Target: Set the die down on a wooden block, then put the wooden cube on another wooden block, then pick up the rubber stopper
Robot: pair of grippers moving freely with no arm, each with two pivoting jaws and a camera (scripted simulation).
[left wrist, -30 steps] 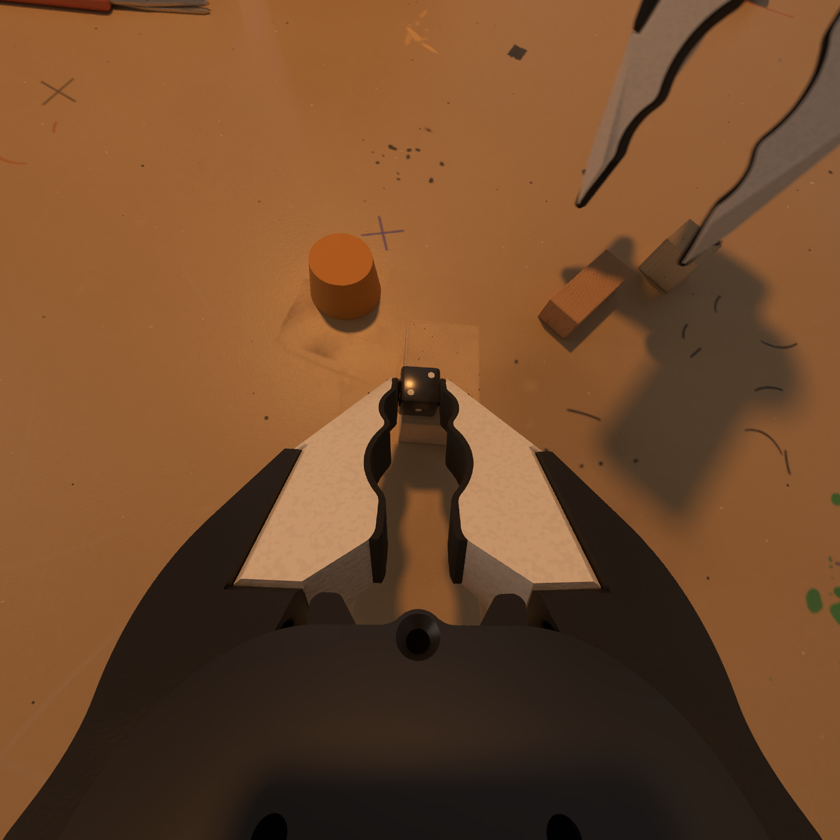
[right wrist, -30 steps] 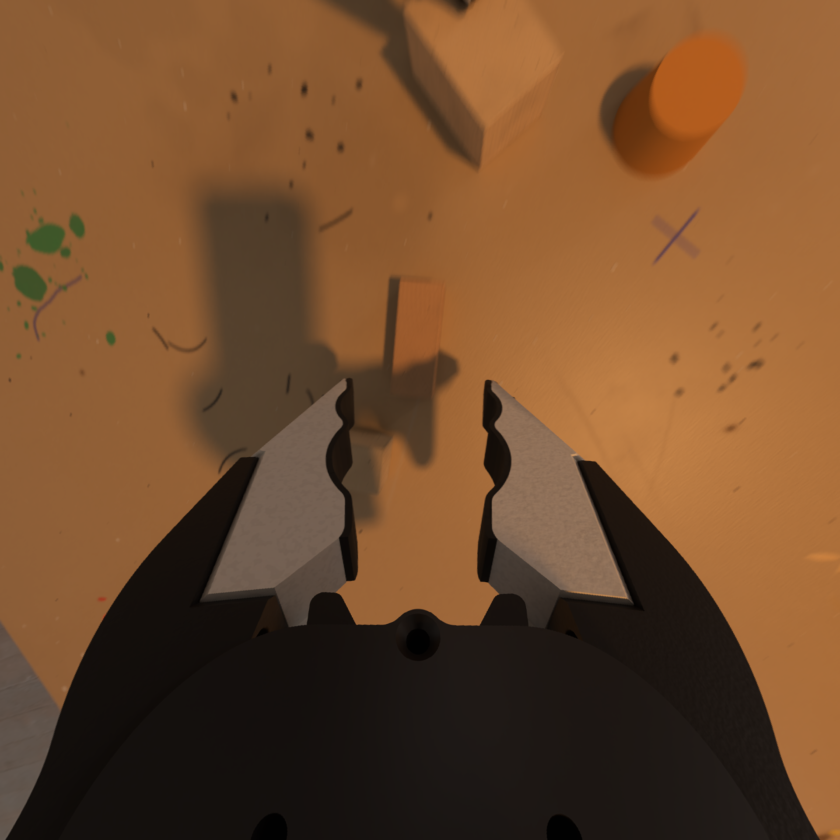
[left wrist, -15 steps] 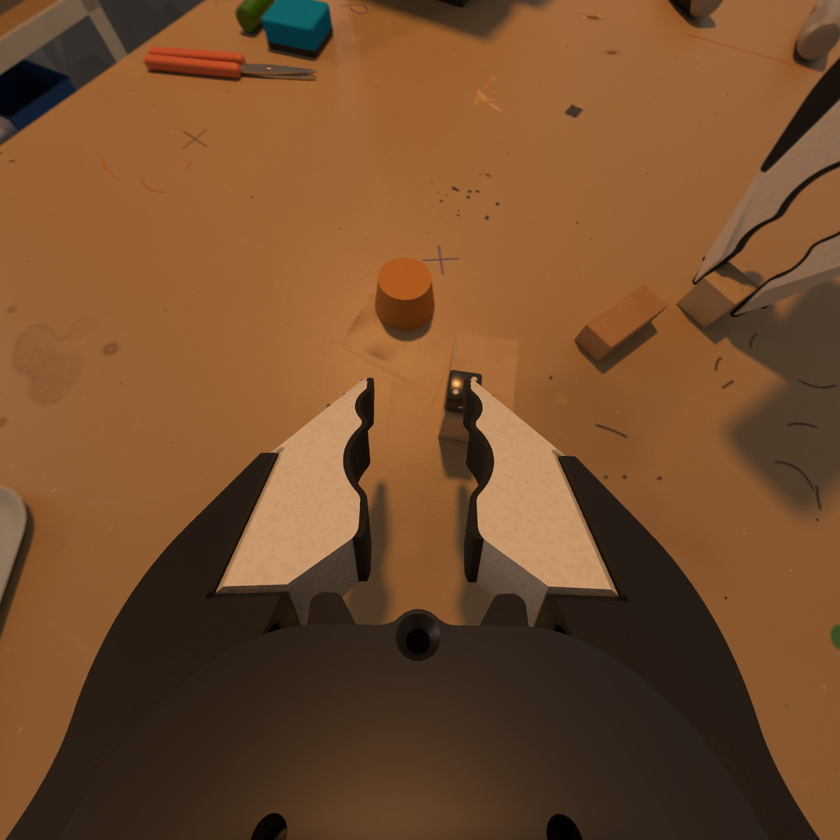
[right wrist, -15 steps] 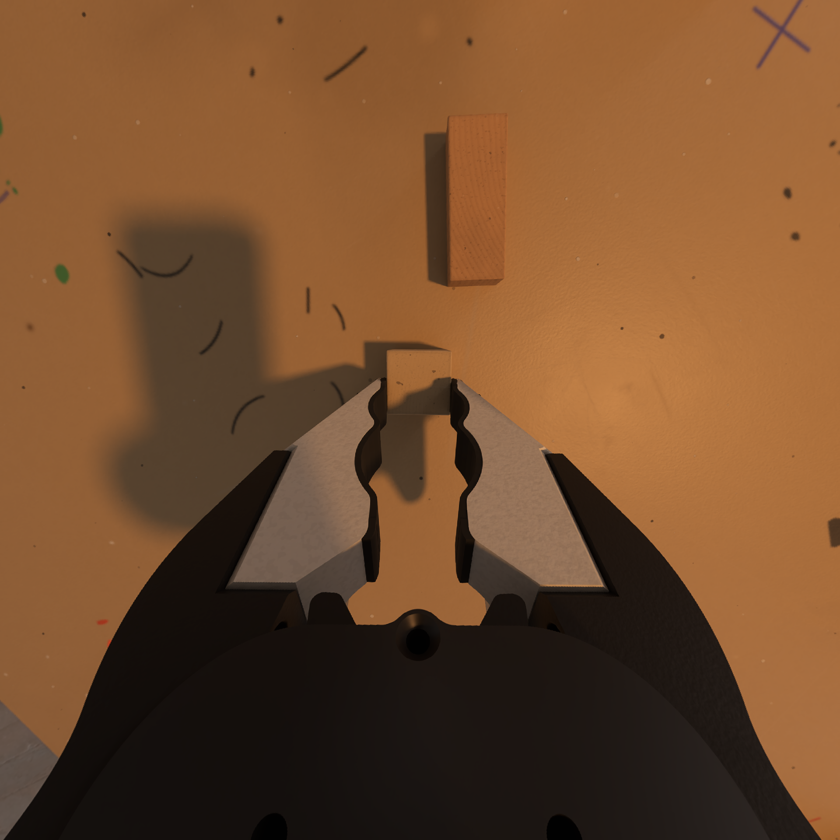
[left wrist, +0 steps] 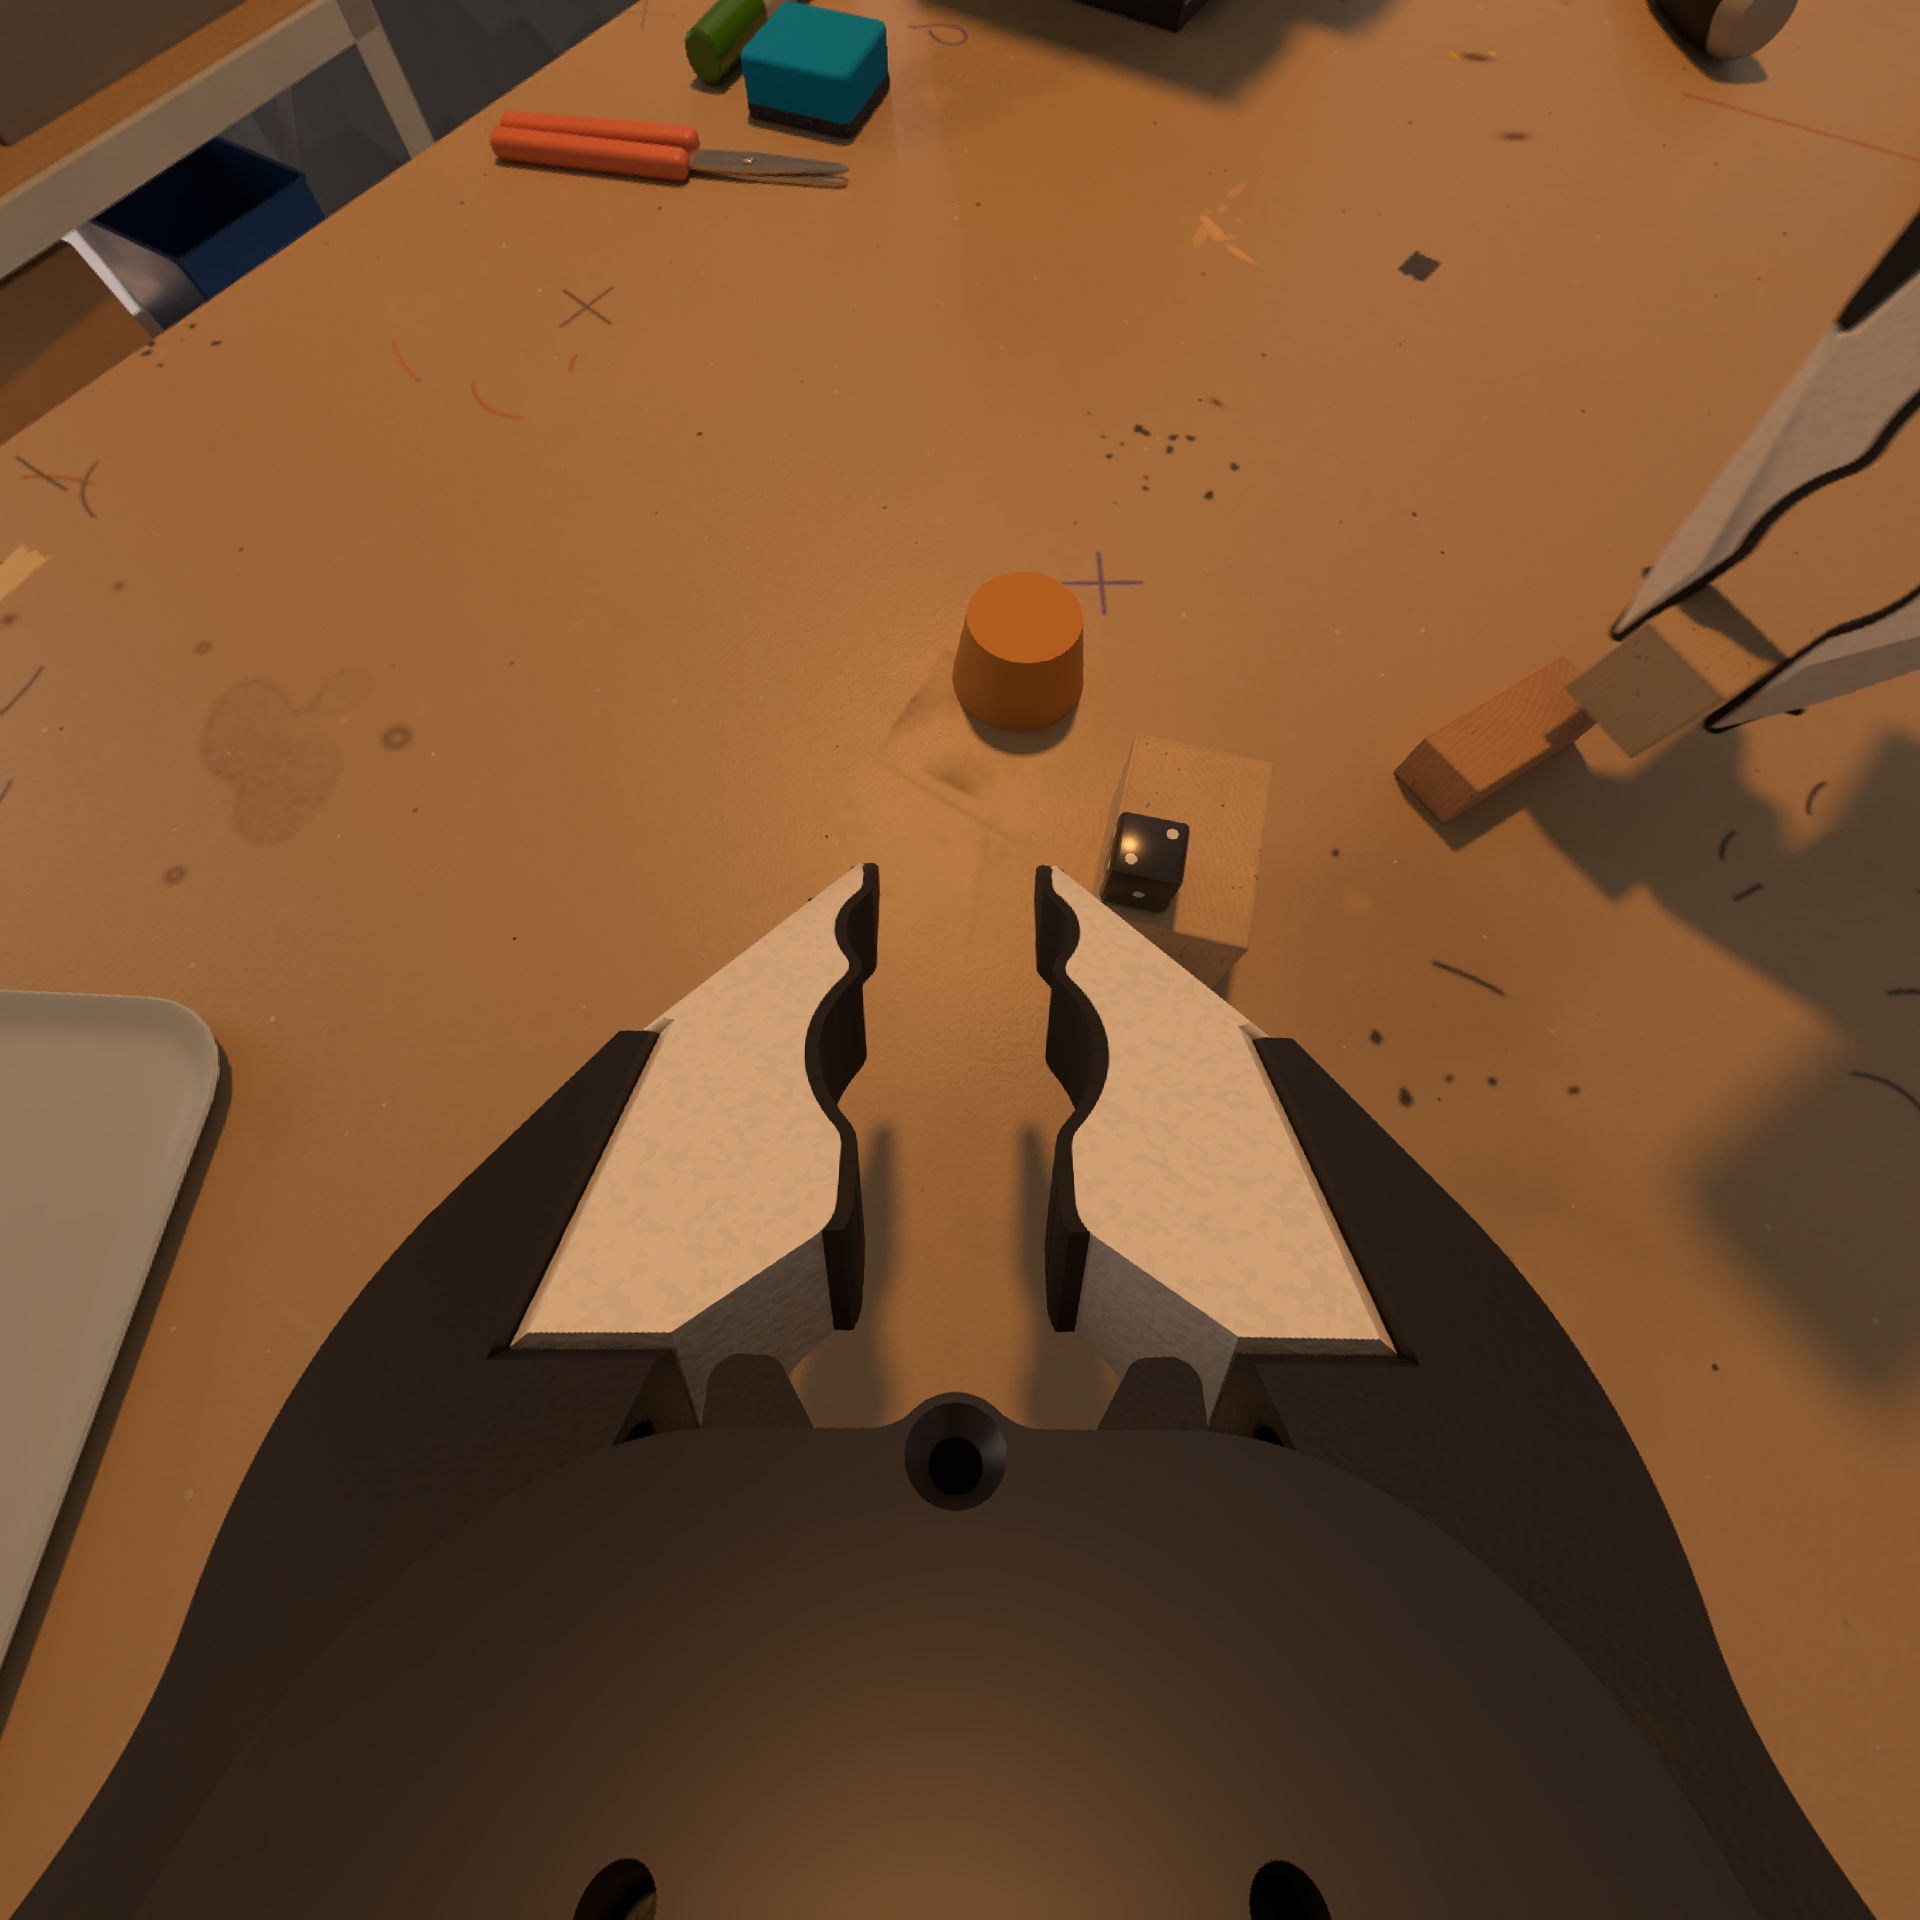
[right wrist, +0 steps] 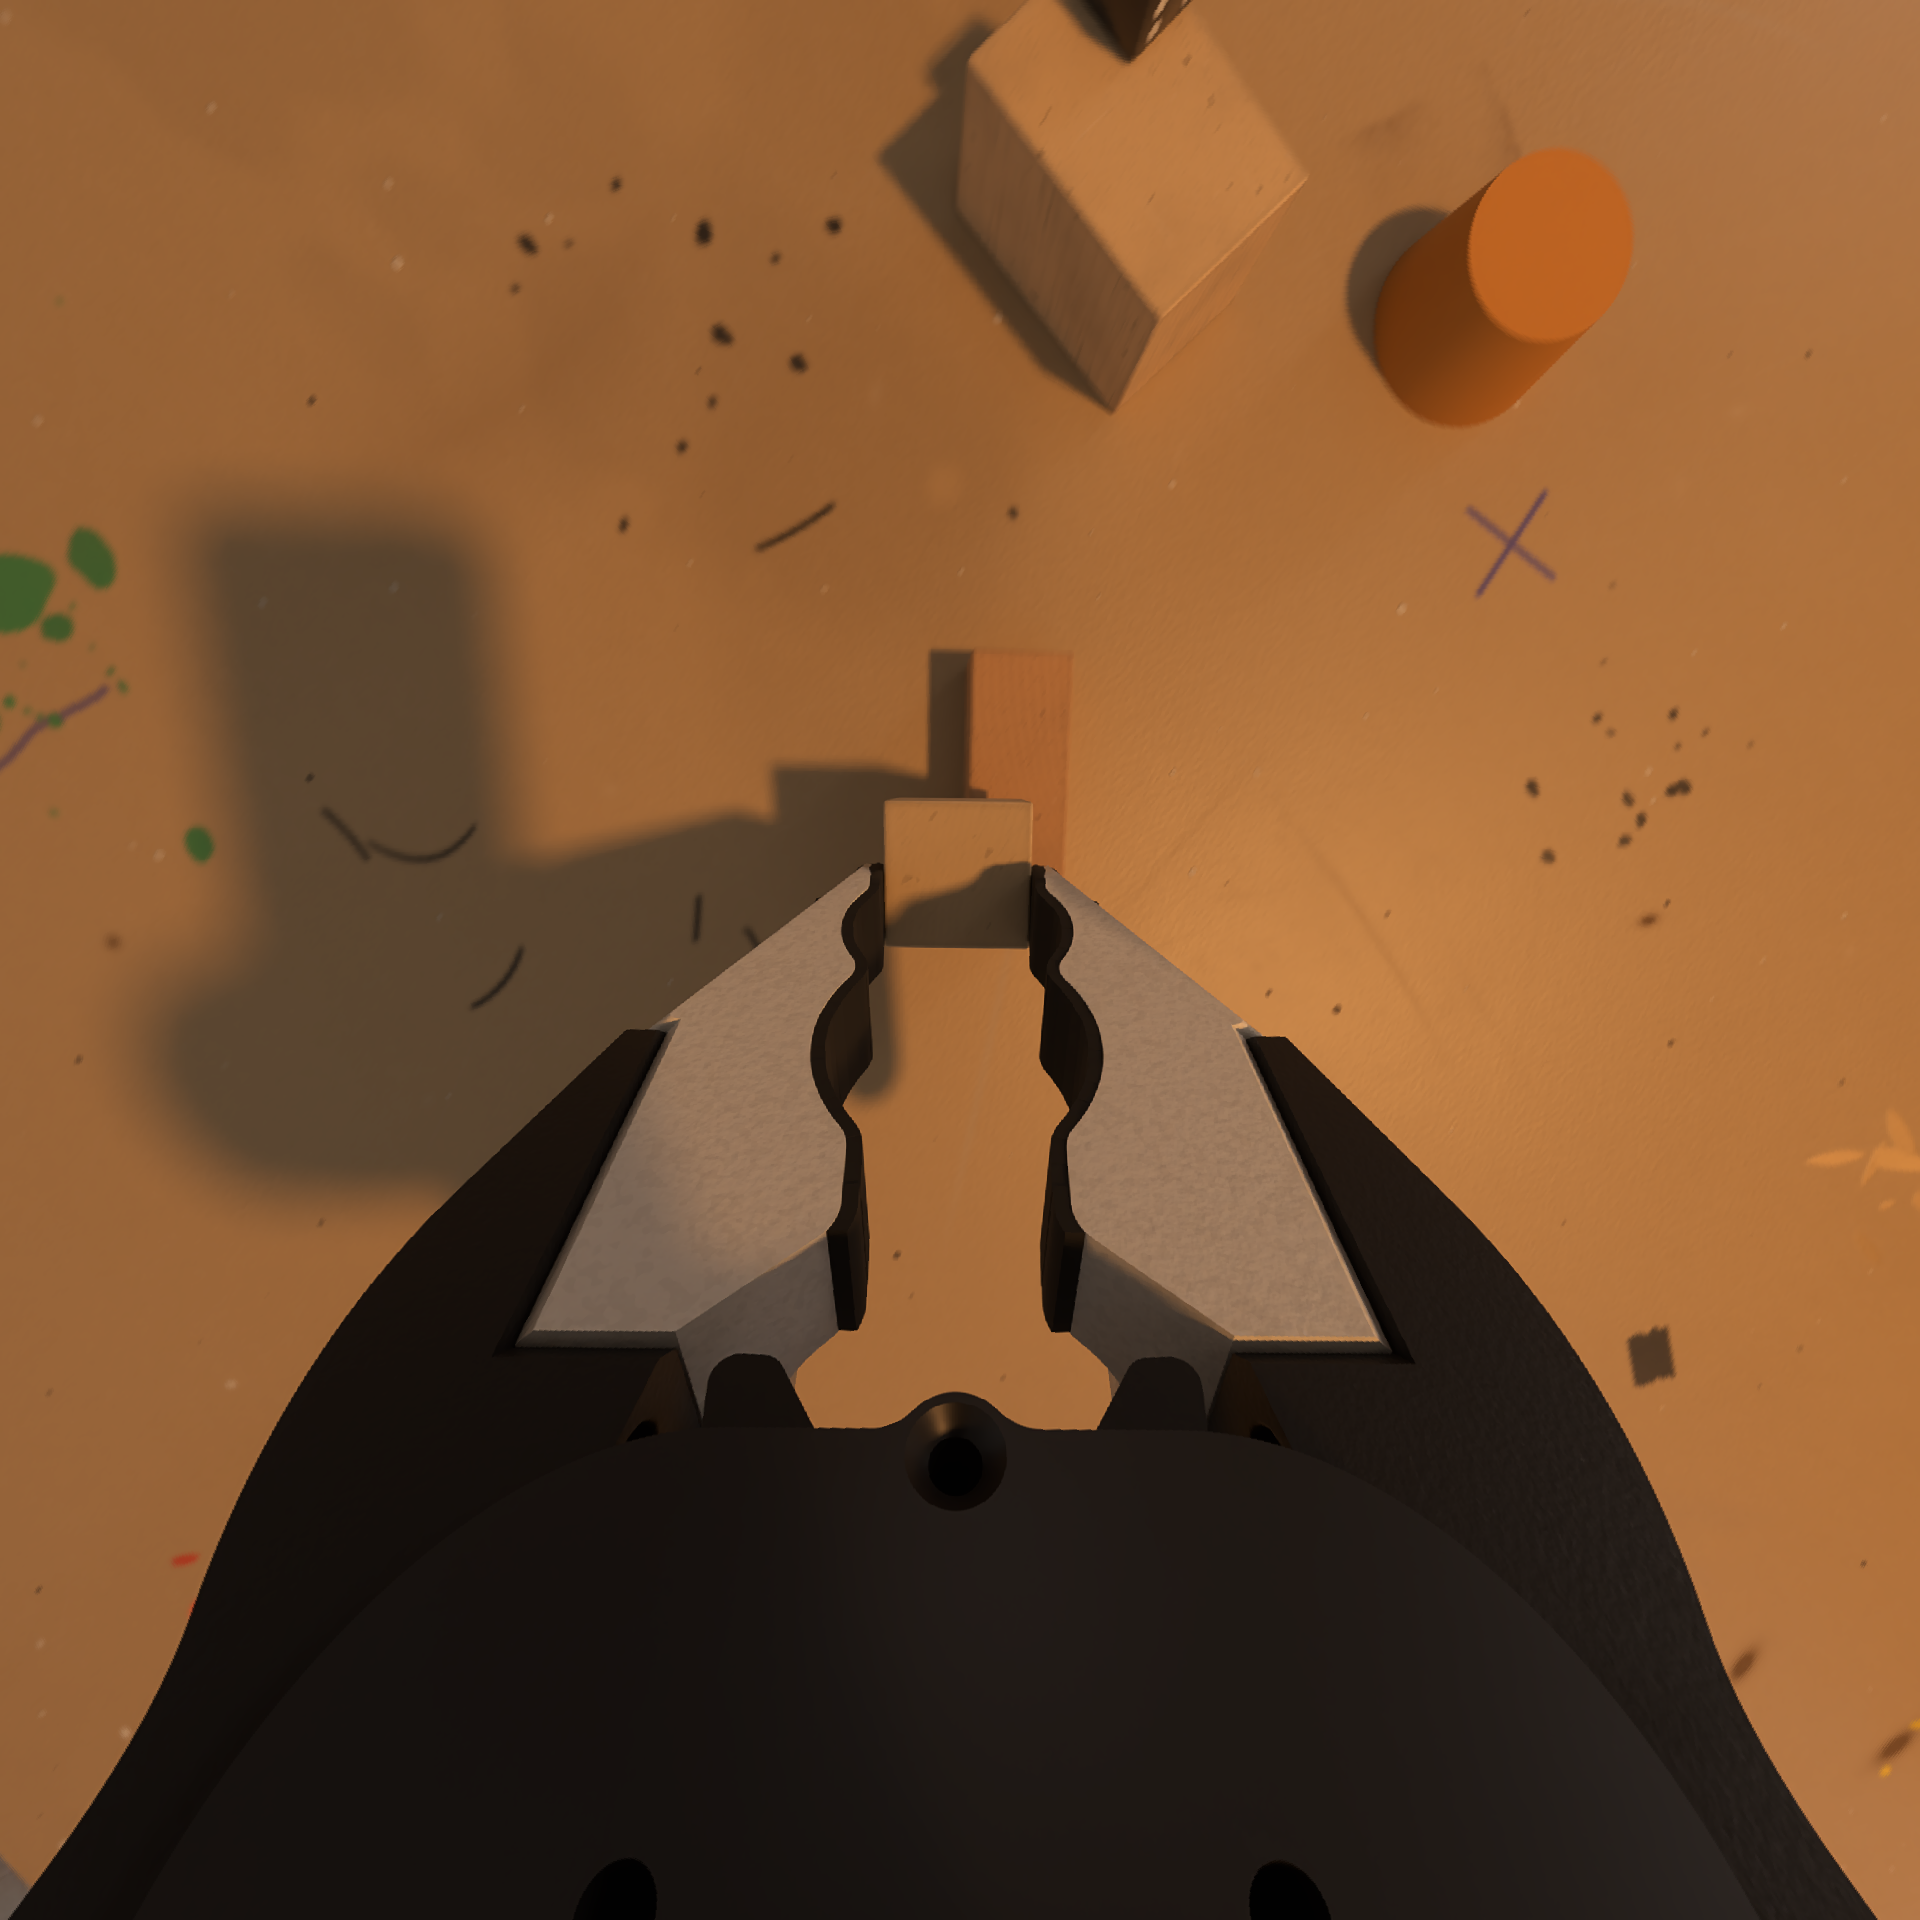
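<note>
The left gripper (left wrist: 956,883) is spread and empty; the small black die (left wrist: 1143,858) sits on a pale wooden block (left wrist: 1210,821) just right of its fingertips. The right gripper (right wrist: 956,894) pinches the small pale wooden cube (right wrist: 956,868) above a flat reddish wooden block (right wrist: 1020,727).

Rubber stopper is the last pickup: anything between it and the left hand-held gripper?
Only bare table between left hand-held gripper and rubber stopper, left wrist view.

Orange-handled scissors (left wrist: 665,156), teal block (left wrist: 816,64) beside green cylinder (left wrist: 722,36) at table's (left wrist: 416,623) far edge; pale tray (left wrist: 83,1195) near left; green paint splatter (right wrist: 42,592).
</note>
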